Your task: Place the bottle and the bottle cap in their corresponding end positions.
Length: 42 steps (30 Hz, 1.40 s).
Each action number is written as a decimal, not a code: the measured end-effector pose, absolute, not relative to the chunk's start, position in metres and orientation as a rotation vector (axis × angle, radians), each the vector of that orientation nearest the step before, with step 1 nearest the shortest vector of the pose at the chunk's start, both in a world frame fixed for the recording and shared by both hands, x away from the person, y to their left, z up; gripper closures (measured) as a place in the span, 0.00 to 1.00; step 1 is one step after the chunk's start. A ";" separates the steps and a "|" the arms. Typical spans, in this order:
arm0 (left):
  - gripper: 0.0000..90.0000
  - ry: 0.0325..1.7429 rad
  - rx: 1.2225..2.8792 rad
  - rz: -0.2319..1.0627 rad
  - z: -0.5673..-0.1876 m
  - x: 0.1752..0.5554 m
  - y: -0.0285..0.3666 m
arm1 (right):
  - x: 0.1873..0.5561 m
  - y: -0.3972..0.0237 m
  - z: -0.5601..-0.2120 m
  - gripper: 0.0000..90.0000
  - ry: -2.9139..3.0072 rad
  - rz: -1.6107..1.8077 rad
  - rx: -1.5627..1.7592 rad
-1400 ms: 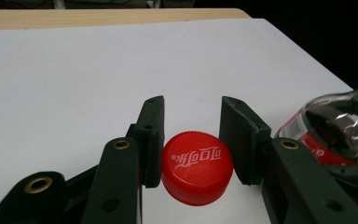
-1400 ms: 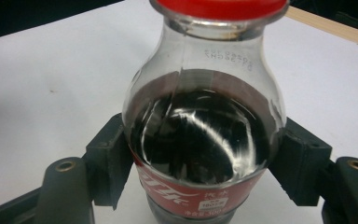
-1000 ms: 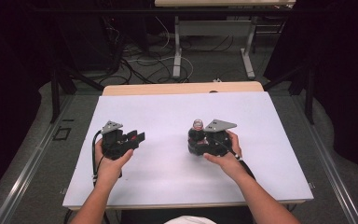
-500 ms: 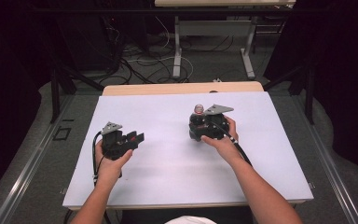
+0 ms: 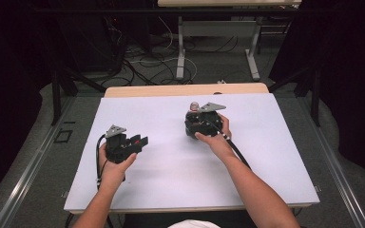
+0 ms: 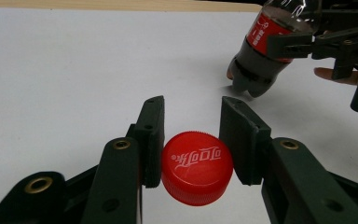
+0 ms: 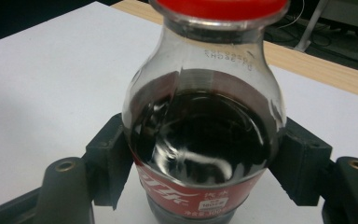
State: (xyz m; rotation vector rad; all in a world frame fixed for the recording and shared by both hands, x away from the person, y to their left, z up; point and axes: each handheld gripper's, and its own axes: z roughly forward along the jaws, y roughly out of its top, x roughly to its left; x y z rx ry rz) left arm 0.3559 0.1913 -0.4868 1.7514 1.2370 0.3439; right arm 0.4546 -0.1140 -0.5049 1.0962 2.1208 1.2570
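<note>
Two things are in your grip: your left hand-held gripper (image 6: 191, 140) clamps a red cap (image 6: 196, 167) with white lettering, low over the desk (image 5: 161, 180). Farther off, your right hand-held gripper (image 7: 200, 154) squeezes a red-labelled cola bottle (image 7: 200, 135), apparently tilted.

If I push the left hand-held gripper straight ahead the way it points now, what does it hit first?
Probably nothing soon: the left hand-held gripper, shut on the red cap, faces bare white table. The cola bottle sits off to the right of that line, though depth is hard to judge.
</note>
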 end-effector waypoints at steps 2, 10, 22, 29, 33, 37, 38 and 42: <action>0.68 1.235 1.745 0.346 -0.487 0.356 0.192 | 0.456 -0.112 -0.508 0.33 2.126 1.263 1.108; 0.68 1.243 1.737 0.350 -0.489 0.357 0.192 | 0.453 -0.103 -0.513 0.33 2.145 1.263 1.076; 0.68 1.249 1.744 0.338 -0.489 0.356 0.192 | 0.450 -0.101 -0.521 0.32 2.141 1.264 1.062; 0.68 1.251 1.749 0.340 -0.490 0.357 0.191 | 0.451 -0.102 -0.522 0.27 2.141 1.280 1.074; 0.68 1.260 1.744 0.345 -0.493 0.357 0.189 | 0.451 -0.106 -0.519 0.19 2.145 1.306 1.111; 0.68 1.261 1.750 0.341 -0.495 0.358 0.188 | 0.446 -0.113 -0.516 0.17 2.162 1.305 1.134; 0.68 1.253 1.757 0.342 -0.495 0.359 0.188 | 0.445 -0.114 -0.516 0.17 2.154 1.307 1.135; 0.68 1.252 1.764 0.337 -0.496 0.359 0.186 | 0.439 -0.122 -0.515 0.14 2.150 1.289 1.136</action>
